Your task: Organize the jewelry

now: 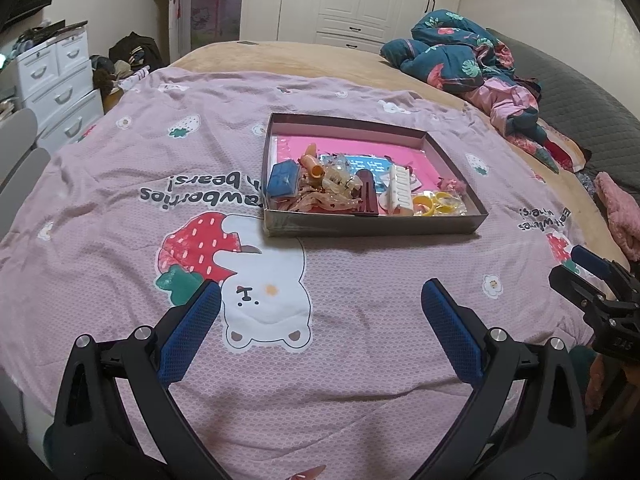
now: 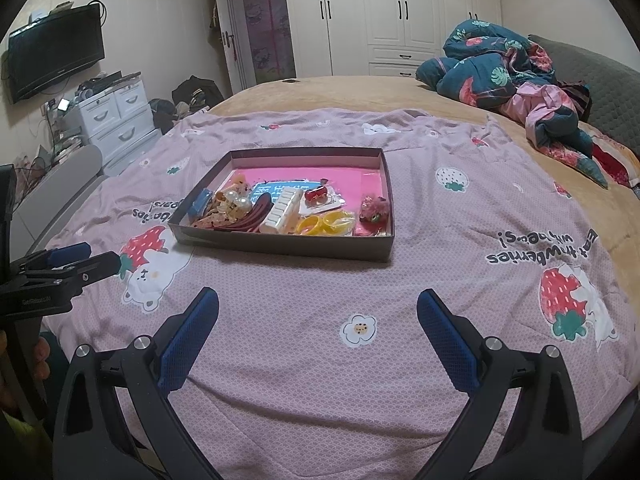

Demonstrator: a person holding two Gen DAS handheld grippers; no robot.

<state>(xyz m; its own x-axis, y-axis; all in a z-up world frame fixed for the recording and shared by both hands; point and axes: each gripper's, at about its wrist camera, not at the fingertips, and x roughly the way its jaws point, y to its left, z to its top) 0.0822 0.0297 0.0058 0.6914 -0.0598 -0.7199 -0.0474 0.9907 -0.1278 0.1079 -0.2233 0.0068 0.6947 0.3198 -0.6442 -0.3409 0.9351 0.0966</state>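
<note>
A shallow brown box [image 1: 376, 226] with a pink floor sits on the pink strawberry bedspread; it also shows in the right wrist view [image 2: 280, 246]. Inside lie a blue case [image 1: 283, 178], a white comb-like clip [image 1: 400, 186], yellow rings [image 1: 434, 204], a dark red clip [image 1: 366, 192] and other hair pieces. My left gripper [image 1: 320, 300] is open and empty, short of the box. My right gripper [image 2: 318, 308] is open and empty, also short of the box; it shows at the right edge of the left wrist view [image 1: 592, 276].
A crumpled teal floral quilt [image 1: 460, 52] lies at the bed's far right. White drawers [image 1: 56, 76] stand left of the bed, white wardrobes [image 2: 400, 12] behind it. A TV [image 2: 56, 52] hangs on the left wall.
</note>
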